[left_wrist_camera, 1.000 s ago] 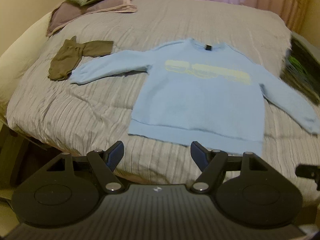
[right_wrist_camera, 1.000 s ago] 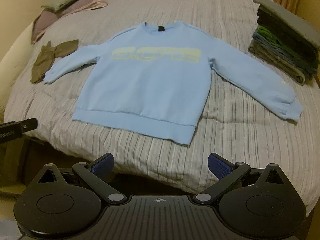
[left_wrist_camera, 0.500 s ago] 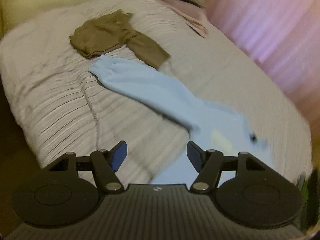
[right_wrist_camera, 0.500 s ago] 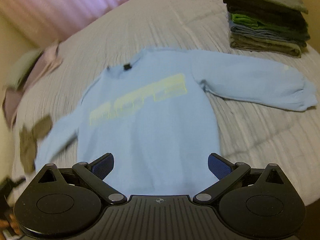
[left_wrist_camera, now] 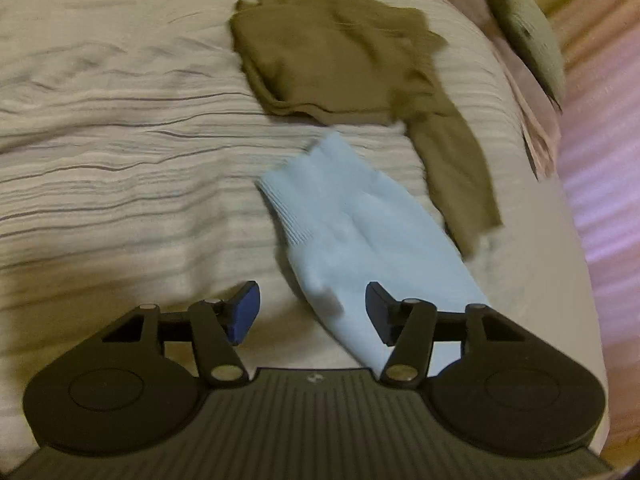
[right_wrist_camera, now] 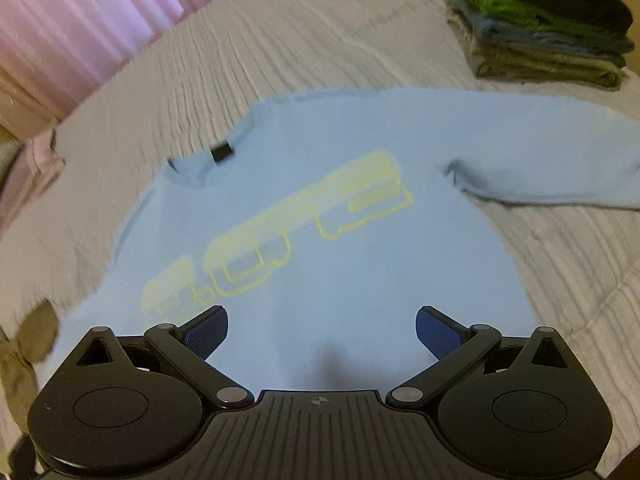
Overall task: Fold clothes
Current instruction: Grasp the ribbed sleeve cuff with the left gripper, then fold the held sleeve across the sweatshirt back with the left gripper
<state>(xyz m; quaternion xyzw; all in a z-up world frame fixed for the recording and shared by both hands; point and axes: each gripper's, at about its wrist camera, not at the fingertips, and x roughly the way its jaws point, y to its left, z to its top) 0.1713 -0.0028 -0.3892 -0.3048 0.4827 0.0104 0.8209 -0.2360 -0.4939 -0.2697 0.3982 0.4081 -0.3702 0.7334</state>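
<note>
A light blue sweatshirt with yellow lettering lies flat, front up, on the bed. Its sleeve with a ribbed cuff runs under my left gripper, which hangs open just above it; the sleeve passes between the two fingers, nothing gripped. My right gripper is open over the sweatshirt's lower body, with nothing between its blue pads. The other sleeve stretches out to the right in the right wrist view.
An olive-brown garment lies crumpled just beyond the cuff. A stack of folded clothes stands at the far right of the striped bedspread. Pillows and a pink curtain lie further back.
Both grippers have come in lower and closer to the bed. The left one has swung over to the sleeve cuff; the right one now hovers over the sweatshirt's body. Both stay open.
</note>
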